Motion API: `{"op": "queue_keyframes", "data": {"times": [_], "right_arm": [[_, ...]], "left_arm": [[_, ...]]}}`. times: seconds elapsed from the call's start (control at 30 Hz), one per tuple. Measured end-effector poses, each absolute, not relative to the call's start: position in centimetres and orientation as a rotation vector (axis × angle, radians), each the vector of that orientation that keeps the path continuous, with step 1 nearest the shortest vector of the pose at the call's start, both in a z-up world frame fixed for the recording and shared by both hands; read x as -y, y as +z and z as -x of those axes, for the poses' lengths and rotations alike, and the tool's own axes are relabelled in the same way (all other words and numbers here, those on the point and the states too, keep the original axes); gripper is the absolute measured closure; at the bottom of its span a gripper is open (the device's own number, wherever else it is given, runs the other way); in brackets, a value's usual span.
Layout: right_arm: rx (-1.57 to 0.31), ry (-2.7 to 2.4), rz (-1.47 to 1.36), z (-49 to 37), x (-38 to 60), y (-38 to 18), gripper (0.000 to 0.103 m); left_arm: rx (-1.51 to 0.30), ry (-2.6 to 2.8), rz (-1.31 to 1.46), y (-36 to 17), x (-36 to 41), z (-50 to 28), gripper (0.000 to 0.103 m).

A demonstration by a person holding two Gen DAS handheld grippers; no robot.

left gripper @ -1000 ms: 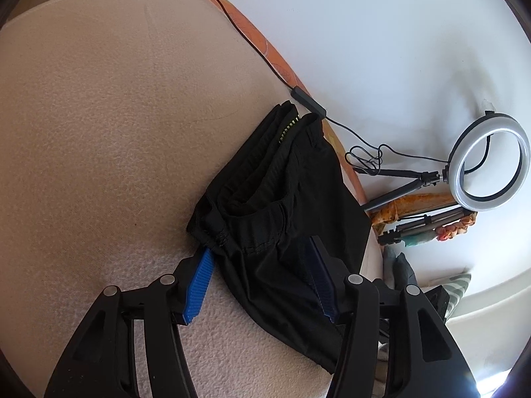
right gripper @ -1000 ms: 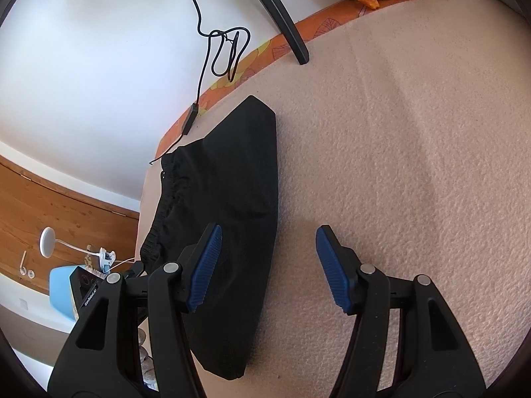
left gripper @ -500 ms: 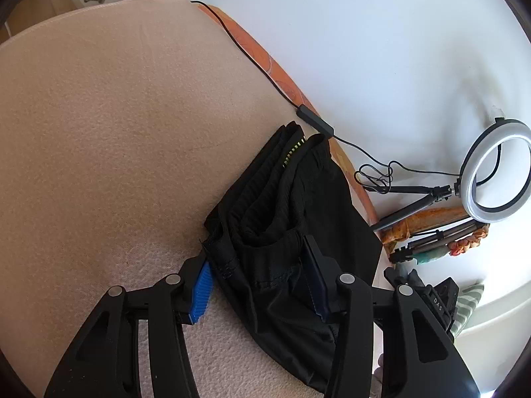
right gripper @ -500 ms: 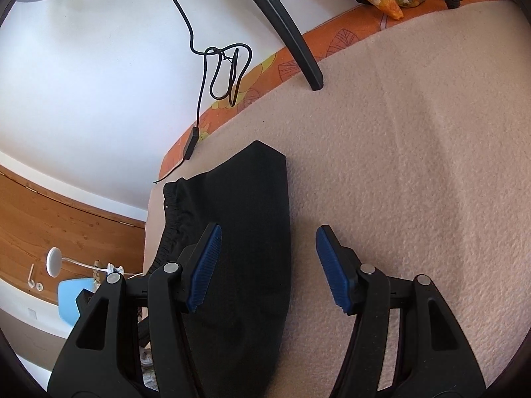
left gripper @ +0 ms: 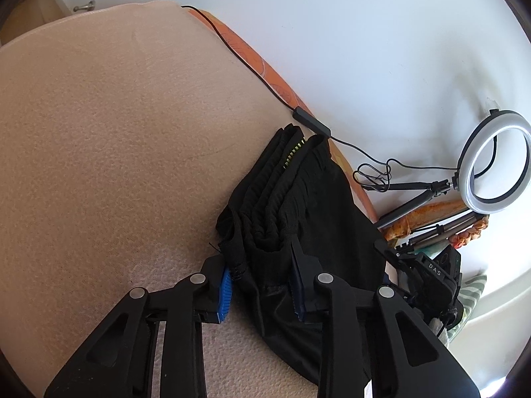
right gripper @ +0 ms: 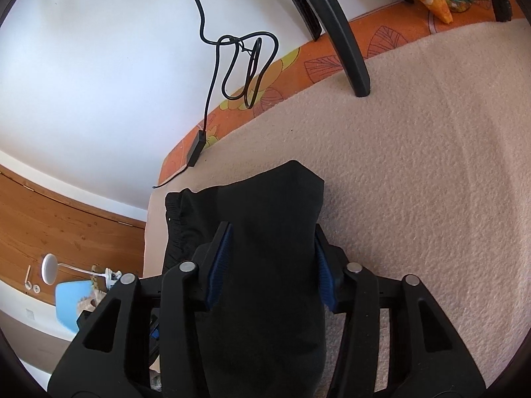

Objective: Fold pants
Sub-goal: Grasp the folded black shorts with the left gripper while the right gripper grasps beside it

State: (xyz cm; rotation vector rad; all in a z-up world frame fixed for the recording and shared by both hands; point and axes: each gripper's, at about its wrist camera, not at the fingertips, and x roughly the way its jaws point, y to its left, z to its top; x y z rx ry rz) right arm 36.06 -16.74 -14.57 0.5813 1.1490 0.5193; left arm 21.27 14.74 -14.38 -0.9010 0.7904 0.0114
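So, left wrist view: left gripper [left gripper: 262, 278] sits at the waistband end of the black pants [left gripper: 298, 205], which lie bunched on the beige blanket [left gripper: 116, 132] near the wall-side edge. Its jaws are fairly narrow with a wad of waistband fabric between them; the left blue pad [left gripper: 225, 290] looks to be touching cloth, but I can't tell if it's truly clamped. A black cable [left gripper: 312, 122] runs along the orange sheet edge just beyond the pants, and a ring light [left gripper: 497, 162] stands further off. Right wrist view: right gripper [right gripper: 268, 265] straddles the other end of the pants [right gripper: 265, 232], jaws apart with the folded cloth filling the gap and both blue pads against its sides, not visibly pinched. Judgement: this is the grab step ahead of another fold, with the pants already doubled lengthwise. Next move calls for both grippers closing firmly through all layers, then lifting one end over the other without snagging that cable.
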Motion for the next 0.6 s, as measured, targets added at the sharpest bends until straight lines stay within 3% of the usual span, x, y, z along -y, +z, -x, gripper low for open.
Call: {"op": "queue_keyframes", "data": {"times": [0.1,0.2,0.6], "right_arm": [[-1.138,0.504,-0.518,-35.9,16.2,-14.2,0.085],[-1.103,0.497,-0.454,-35.5,15.4,-13.0,0.092],[-0.951,0.524,-0.185,-33.7,11.9,-5.6,0.095]], "left_arm": [[-0.791,0.009,0.877,-14.3,-14.5,-21.3,0.077],[-0.788,-0.001,0.850,-14.0,-14.4,-21.3,0.078],[-0.761,-0.060,0.757,-12.2,-13.2,-20.6,0.080]]}}
